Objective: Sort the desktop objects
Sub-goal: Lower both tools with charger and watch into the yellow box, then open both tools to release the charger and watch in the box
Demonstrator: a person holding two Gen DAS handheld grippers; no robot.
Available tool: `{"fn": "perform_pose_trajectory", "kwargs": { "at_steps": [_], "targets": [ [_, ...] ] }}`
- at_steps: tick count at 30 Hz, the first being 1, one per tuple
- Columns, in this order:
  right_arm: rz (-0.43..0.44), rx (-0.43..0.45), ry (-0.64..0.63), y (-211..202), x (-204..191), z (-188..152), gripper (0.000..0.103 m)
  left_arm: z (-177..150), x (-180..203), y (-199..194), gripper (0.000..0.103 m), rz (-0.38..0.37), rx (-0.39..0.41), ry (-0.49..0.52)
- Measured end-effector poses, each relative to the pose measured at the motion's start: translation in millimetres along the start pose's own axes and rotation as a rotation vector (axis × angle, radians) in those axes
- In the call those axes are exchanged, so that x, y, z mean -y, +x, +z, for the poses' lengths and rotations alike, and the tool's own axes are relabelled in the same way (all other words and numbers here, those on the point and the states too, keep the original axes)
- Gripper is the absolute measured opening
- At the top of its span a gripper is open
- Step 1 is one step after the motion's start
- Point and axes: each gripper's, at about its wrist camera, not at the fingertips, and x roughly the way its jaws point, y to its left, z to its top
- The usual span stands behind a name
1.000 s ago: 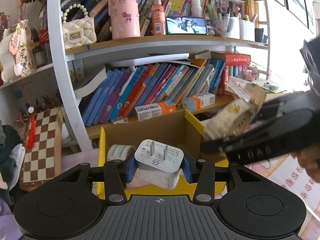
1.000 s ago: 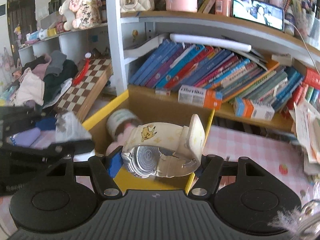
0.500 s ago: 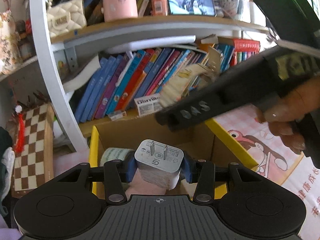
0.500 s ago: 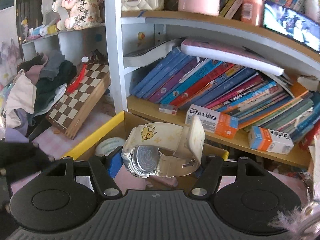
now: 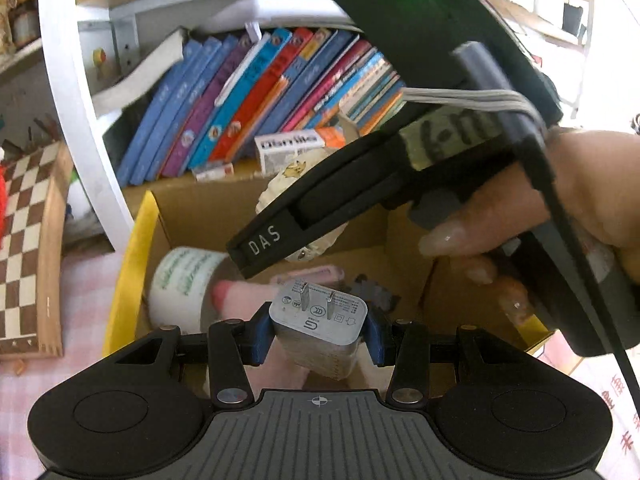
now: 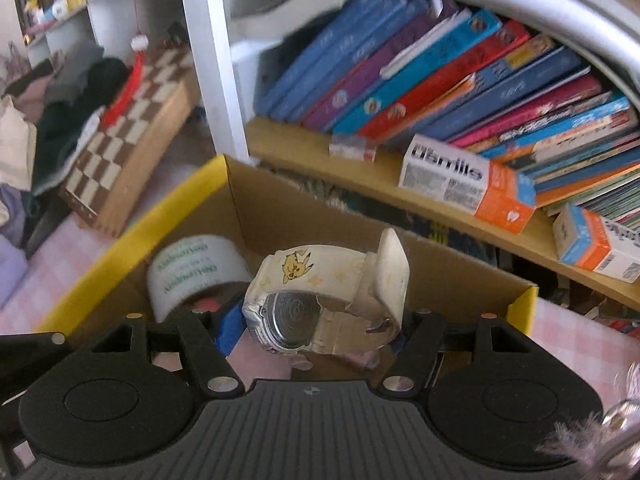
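Observation:
My left gripper (image 5: 319, 332) is shut on a white plug charger (image 5: 318, 330), prongs up, held over the open cardboard box with yellow flaps (image 5: 132, 256). My right gripper (image 6: 316, 326) is shut on a white cartoon-print watch (image 6: 320, 300), held over the same box (image 6: 188, 200). In the left wrist view the right gripper (image 5: 280, 236) reaches across above the box with the watch (image 5: 288, 176) partly hidden behind it. A roll of tape (image 5: 184, 284) and a pink item (image 5: 248, 294) lie inside the box; the tape also shows in the right wrist view (image 6: 192, 276).
A bookshelf with leaning books (image 6: 440, 92) stands right behind the box, with small toothpaste boxes (image 6: 464, 180) on its ledge. A chessboard (image 6: 124, 140) leans at the left beside a white shelf post (image 6: 208, 60). A pink checked cloth (image 5: 60, 372) covers the desk.
Both grippers have moved forward and lower over the box. The right gripper with the watch has come down close in front of the left camera. Both holds are unchanged.

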Motion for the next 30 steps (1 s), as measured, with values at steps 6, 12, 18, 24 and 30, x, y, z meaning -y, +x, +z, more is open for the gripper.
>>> {"fn": "perform_pose_trajectory", "kwargs": {
  "at_steps": [6,12,18,24,30],
  "targets": [
    [0.014,-0.060,-0.011,21,-1,3,0.066,-4,0,9,0.044,-0.020,-0.040,-0.013],
    [0.024,-0.107,-0.010,37,0,6,0.067,-6,-1,11,0.044,-0.034,-0.059,-0.028],
    [0.026,-0.126,0.020,46,3,6,0.071,-7,2,10,0.045,-0.025,-0.063,-0.022],
    [0.039,-0.094,0.055,39,6,6,0.083,-3,2,11,0.047,-0.006,-0.064,-0.016],
    [0.057,-0.043,0.055,19,3,8,0.087,-2,7,-1,0.061,0.033,-0.033,0.023]
  ]
}}
